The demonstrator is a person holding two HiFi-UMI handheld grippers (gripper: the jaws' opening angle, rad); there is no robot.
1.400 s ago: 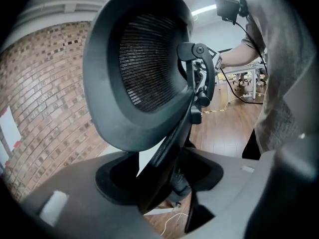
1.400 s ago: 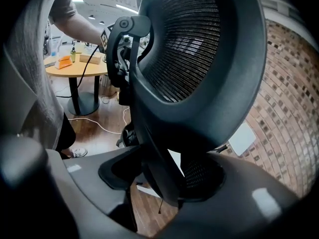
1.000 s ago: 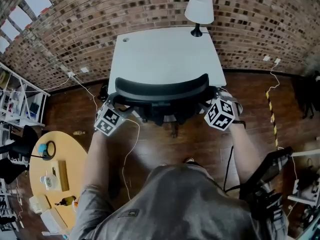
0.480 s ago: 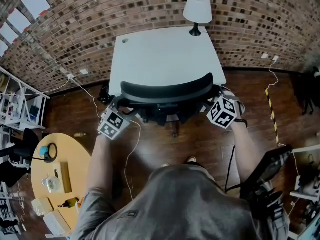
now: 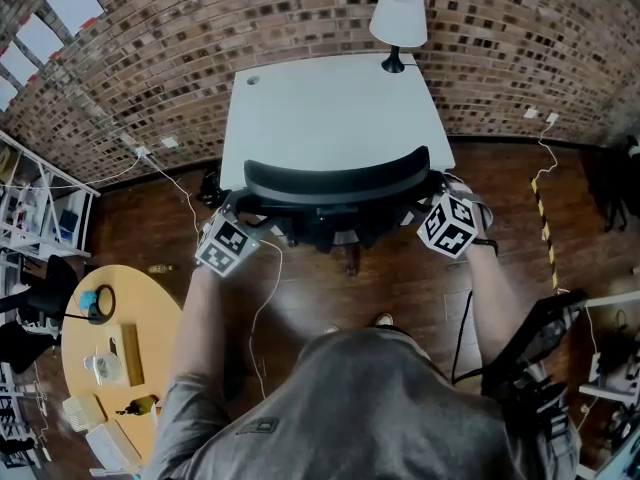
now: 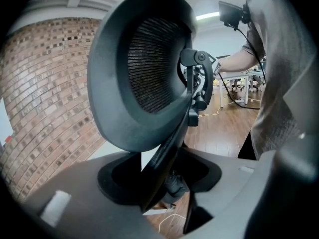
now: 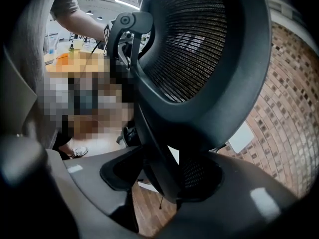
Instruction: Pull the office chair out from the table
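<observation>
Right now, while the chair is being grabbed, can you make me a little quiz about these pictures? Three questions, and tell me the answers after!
1. True or false: the lamp stands on the floor.
2. Pick one. What sits between the jaws of the right gripper? A: the office chair, at the edge of its backrest. B: a cable. C: nothing.
3. Fill the gap: the wall behind the white table is made of ____.

Key
1. False. It stands on a far corner of the white table.
2. A.
3. Brick.
</observation>
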